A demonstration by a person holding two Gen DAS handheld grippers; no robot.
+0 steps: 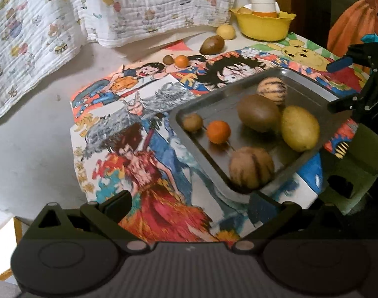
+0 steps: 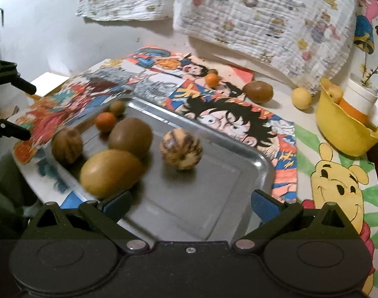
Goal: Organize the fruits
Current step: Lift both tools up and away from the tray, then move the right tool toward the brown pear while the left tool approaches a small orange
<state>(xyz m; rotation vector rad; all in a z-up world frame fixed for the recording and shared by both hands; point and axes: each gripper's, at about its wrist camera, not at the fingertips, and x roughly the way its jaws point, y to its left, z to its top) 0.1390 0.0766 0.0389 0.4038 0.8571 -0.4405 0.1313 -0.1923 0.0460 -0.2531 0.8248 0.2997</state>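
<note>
Both your tongs, left (image 1: 189, 206) and right (image 2: 189, 203), gape wide and empty. Right tongs are nearest the yellow fruit (image 2: 110, 172), lower left in the tray (image 2: 238, 146), long axis sideways.

Ahead of the right claw, one tray (image 2: 261, 164) holds six fruits: two striped melons (image 2: 181, 148), one kiwi (image 2: 130, 136), one yellow mango (image 2: 110, 172), one small orange (image 2: 105, 121) and one small brown fruit (image 2: 117, 107). Farther off lie four loose fruits: one orange (image 2: 212, 79), one kiwi (image 2: 258, 91), one yellow fruit (image 2: 301, 98), one small brown one (image 1: 168, 59). One yellow bowl (image 2: 343, 134).
</note>
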